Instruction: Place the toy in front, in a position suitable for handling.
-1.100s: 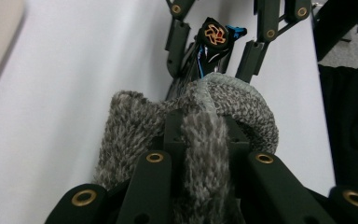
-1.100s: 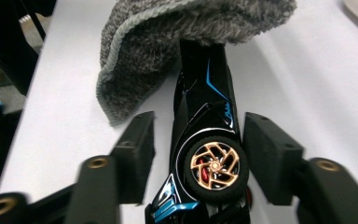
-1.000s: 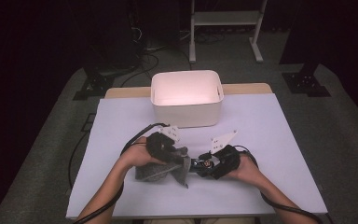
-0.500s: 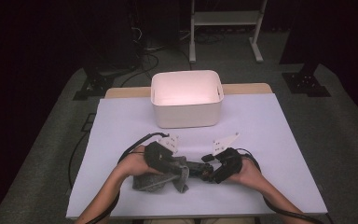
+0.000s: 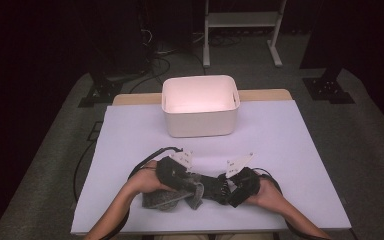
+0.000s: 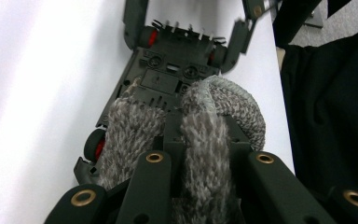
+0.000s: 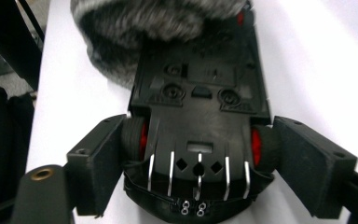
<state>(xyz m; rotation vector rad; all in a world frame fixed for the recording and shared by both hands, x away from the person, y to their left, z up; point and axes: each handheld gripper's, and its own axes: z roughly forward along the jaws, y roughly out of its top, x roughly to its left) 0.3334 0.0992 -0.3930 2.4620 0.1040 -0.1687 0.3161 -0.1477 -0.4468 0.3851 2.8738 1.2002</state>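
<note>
A black toy car (image 6: 177,79) with red wheel hubs lies underside up between my two grippers, near the table's front edge (image 5: 211,183). My right gripper (image 7: 204,154) is shut on the car, one jaw against each wheel at one end. A grey knitted cloth (image 6: 205,135) wraps the car's other end, its rim (image 7: 158,18) looped over the chassis. My left gripper (image 6: 207,158) is shut on that cloth, which bunches between the jaws. In the high view the left gripper (image 5: 172,172) and right gripper (image 5: 240,186) face each other, with the cloth (image 5: 164,200) sagging onto the table.
A white rectangular bin (image 5: 200,125) stands at the table's far middle, with nothing showing inside it. A pale sheet covers the table (image 5: 290,145). Black cables (image 5: 147,157) trail from the grippers. A dark garment (image 6: 335,116) hangs just past the table's front edge.
Both hands have come slightly nearer the front edge, carrying the car and cloth with them. Both grips are unchanged.
</note>
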